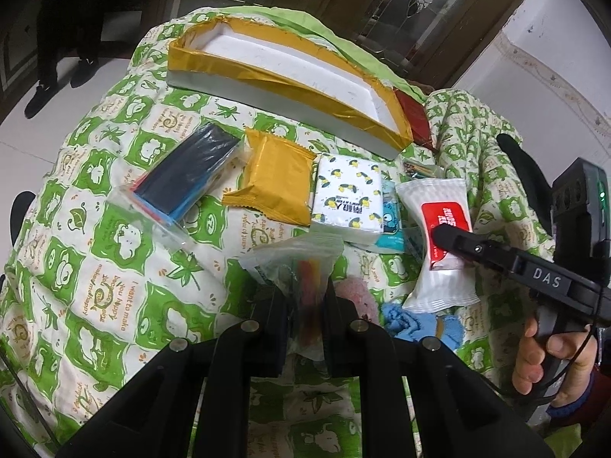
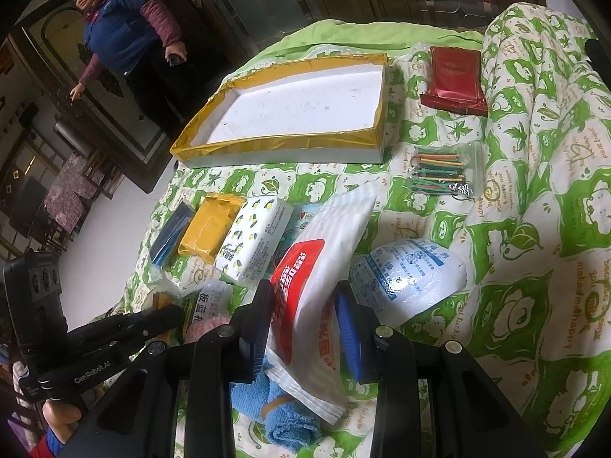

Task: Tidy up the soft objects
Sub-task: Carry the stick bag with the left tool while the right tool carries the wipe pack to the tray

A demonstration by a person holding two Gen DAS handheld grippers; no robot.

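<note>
My left gripper (image 1: pixel 303 297) is shut on a clear zip bag (image 1: pixel 301 267) with red and yellow strips inside, just above the quilt. My right gripper (image 2: pixel 305 313) is shut on a white packet with a red label (image 2: pixel 324 267), lifted off the quilt; it also shows in the left wrist view (image 1: pixel 439 229). A shallow white tray with yellow tape on its rim (image 1: pixel 267 72) (image 2: pixel 275 145) lies at the far side and holds nothing. A blue towel (image 2: pixel 275 412) and a pink soft item (image 1: pixel 355 294) lie under the grippers.
On the green-and-white quilt (image 1: pixel 114 267) lie a bag of dark and blue strips (image 1: pixel 183 175), a yellow packet (image 1: pixel 275 187), a tissue pack (image 1: pixel 347 198), a red packet (image 2: pixel 454 76), a bag of coloured sticks (image 2: pixel 439 171) and a white-blue pouch (image 2: pixel 408 282). A person (image 2: pixel 126 23) stands beyond.
</note>
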